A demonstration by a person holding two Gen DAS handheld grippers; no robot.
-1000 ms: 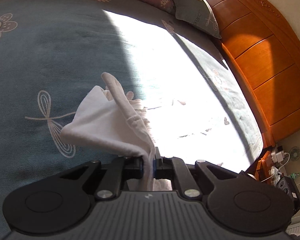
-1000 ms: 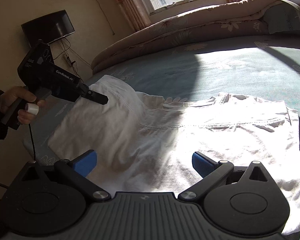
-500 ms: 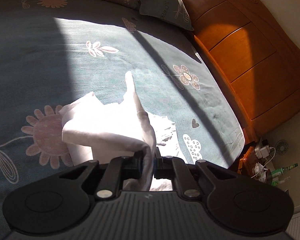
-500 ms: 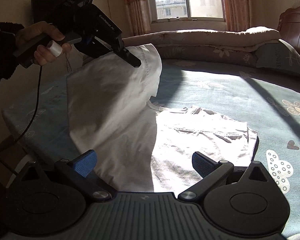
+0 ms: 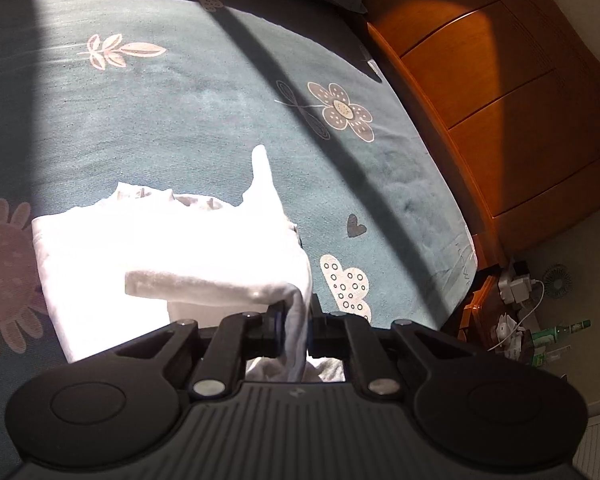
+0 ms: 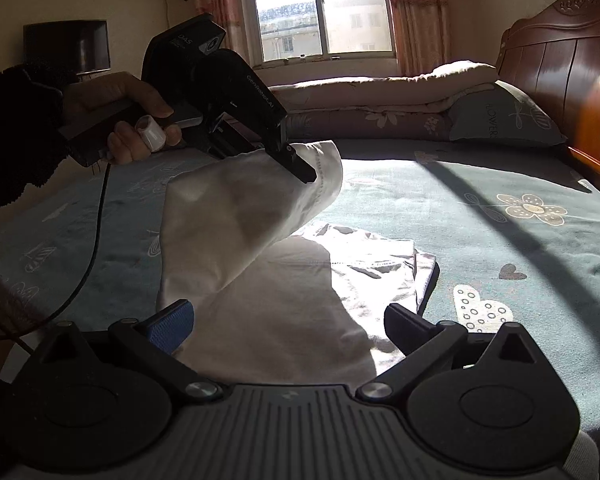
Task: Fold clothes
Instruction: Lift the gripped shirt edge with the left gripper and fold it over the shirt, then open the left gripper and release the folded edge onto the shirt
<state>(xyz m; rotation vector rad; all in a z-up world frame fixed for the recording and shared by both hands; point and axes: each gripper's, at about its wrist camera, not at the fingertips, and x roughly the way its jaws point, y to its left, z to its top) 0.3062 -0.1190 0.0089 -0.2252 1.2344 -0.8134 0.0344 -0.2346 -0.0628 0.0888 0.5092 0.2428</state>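
A white garment (image 6: 300,280) lies on the teal flowered bed, one side lifted and draped over the rest. My left gripper (image 5: 294,322) is shut on a fold of that white cloth (image 5: 172,248), which hangs down between its fingers. In the right wrist view the left gripper (image 6: 304,172) holds the raised edge above the flat part, gripped by a person's hand (image 6: 128,120). My right gripper (image 6: 288,320) stands open just above the garment's near edge, with nothing pinched between its blue-padded fingers (image 6: 172,320).
A wooden headboard (image 5: 500,100) runs along the bed's right side, with a pillow (image 6: 500,116) and a rolled quilt (image 6: 380,88) at the far end. A bedside stand with chargers and bottles (image 5: 524,320) sits off the bed corner. A cable (image 6: 92,240) trails from the left gripper.
The left gripper has carried the lifted edge of the garment across toward the headboard side, folding it over the flat part. The right gripper stays open and has swung toward the window.
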